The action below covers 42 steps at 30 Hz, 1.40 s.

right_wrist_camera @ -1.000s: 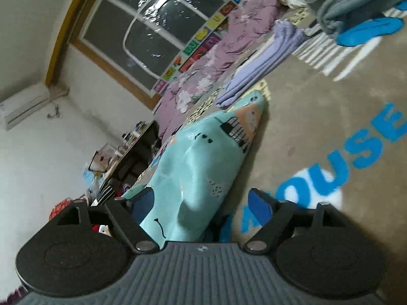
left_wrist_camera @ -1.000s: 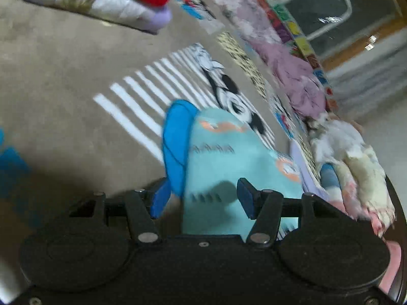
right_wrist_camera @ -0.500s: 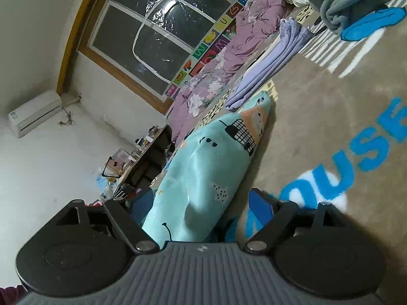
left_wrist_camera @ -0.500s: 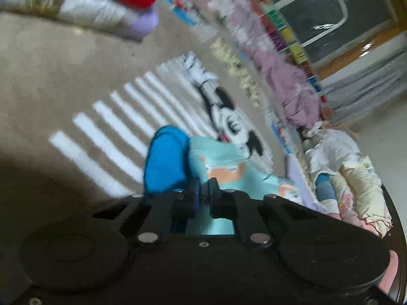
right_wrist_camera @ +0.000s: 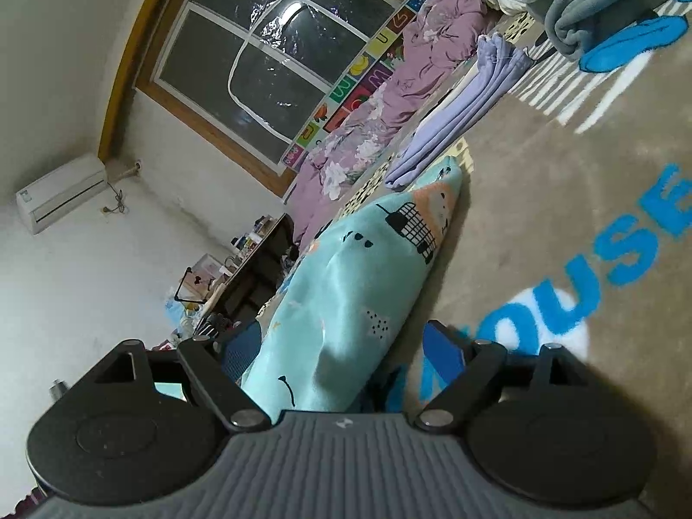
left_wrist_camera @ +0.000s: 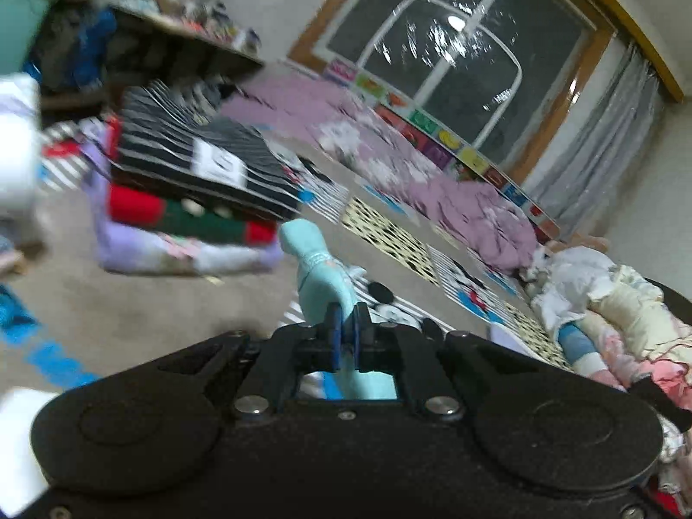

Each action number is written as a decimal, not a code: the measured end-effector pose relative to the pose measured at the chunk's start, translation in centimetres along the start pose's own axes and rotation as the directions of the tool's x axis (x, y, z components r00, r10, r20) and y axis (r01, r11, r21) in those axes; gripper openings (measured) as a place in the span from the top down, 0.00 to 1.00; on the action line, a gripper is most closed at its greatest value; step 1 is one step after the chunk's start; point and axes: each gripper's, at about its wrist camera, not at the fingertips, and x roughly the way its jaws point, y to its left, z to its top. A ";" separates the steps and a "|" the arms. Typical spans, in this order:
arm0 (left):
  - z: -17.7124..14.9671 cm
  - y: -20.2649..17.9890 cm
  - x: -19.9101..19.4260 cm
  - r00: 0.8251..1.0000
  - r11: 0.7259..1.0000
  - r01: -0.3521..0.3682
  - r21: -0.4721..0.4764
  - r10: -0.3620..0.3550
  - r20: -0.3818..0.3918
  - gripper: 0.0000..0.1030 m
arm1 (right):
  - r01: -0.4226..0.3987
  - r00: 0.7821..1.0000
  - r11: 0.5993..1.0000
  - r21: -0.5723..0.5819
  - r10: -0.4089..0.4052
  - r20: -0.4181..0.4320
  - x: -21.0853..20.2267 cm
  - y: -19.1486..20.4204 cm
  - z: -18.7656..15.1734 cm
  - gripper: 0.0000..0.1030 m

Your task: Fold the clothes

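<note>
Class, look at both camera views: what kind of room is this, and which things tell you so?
Probably a bedroom or playroom at home: a beige cartoon-print carpet, crumpled mauve floral bedding, and a wall-mounted white air conditioner.

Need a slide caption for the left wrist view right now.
Left gripper shut on a fold of the teal garment, lifted above the carpet.

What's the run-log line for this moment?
left gripper: shut on teal garment, lifted | right gripper: jaws open around teal garment | carpet: garment partly resting
</note>
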 end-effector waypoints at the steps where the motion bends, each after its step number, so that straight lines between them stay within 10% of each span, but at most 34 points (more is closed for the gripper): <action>1: -0.1 0.4 -0.7 1.000 1.000 -0.015 -0.002 0.015 0.010 0.97 | 0.002 1.000 1.000 -0.002 -0.002 0.000 0.0 0.0 0.0 0.21; 6: -1.5 3.3 -1.2 0.991 0.990 -0.134 -0.052 0.132 -0.039 0.97 | 0.010 1.000 1.000 -0.011 -0.010 -0.002 -0.1 0.2 -0.2 0.21; 12: -3.5 7.2 0.8 0.922 0.931 -0.349 -0.111 0.319 -0.218 0.94 | 0.011 1.000 1.000 -0.011 -0.011 0.000 -0.3 0.2 -0.3 0.21; 16: -3.4 9.3 -0.2 0.940 0.905 -0.330 -0.269 0.288 -0.184 0.49 | 0.018 1.000 1.000 -0.015 -0.018 -0.001 -0.3 0.2 -0.3 0.21; 20: -2.7 11.3 0.7 0.940 0.866 -0.334 -0.371 0.280 -0.193 0.50 | 0.024 1.000 0.999 -0.021 -0.024 -0.003 -0.3 0.3 -0.4 0.21; 21: -2.6 11.6 1.3 0.942 0.874 -0.324 -0.363 0.262 -0.209 0.54 | 0.024 1.000 0.999 -0.021 -0.024 -0.003 -0.3 0.3 -0.4 0.21; 22: -2.1 11.2 1.8 0.942 0.895 -0.317 -0.315 0.258 -0.216 0.86 | 0.024 1.000 0.999 -0.022 -0.024 -0.004 -0.3 0.3 -0.3 0.21; 25: -0.1 8.5 1.3 0.974 0.967 -0.218 -0.132 0.205 -0.101 0.91 | 0.027 1.000 0.999 -0.025 -0.027 -0.005 -0.4 0.3 -0.4 0.21; 27: 1.1 7.1 0.3 0.983 0.984 -0.178 -0.019 0.179 0.048 0.91 | 0.027 1.000 0.999 -0.025 -0.027 -0.004 -0.4 0.3 -0.4 0.21; 32: 1.8 9.1 2.6 0.920 0.923 -0.385 -0.011 0.383 -0.078 0.85 | 0.030 1.000 0.999 -0.032 -0.030 -0.005 -0.3 0.4 -0.4 0.21; 42: -1.8 2.6 1.3 0.966 0.968 -0.249 -0.018 0.247 -0.079 0.57 | 0.030 1.000 0.999 -0.034 -0.030 -0.005 -0.4 0.3 -0.4 0.21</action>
